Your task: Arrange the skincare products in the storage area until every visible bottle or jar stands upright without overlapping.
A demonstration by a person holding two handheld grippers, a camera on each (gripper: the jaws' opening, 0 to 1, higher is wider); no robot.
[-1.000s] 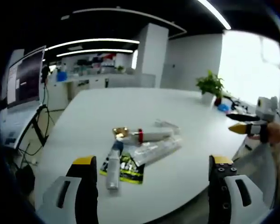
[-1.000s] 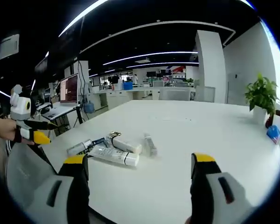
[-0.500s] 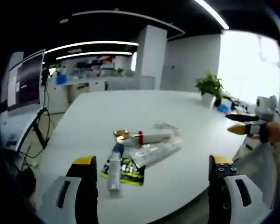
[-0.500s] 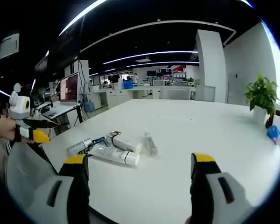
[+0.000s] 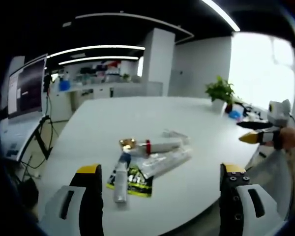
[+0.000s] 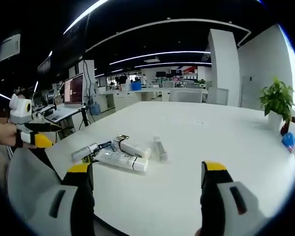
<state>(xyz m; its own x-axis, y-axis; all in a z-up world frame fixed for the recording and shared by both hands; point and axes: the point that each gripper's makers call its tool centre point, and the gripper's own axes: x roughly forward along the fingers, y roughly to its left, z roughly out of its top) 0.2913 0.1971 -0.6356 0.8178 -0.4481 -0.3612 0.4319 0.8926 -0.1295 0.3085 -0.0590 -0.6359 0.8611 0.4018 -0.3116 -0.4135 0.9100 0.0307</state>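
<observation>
Over white table (image 5: pixel 187 187) | left gripper (image 5: pixel 162 179) spread wide, empty | right gripper (image 6: pixel 145 174) likewise (tubes (image 6: pixel 120 160) untouched)

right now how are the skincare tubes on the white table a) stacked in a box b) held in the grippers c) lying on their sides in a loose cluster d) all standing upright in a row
c: the tubes lie flat on the white table, clustered and partly overlapping, while the left gripper and the right gripper are both open and hold nothing.
</observation>
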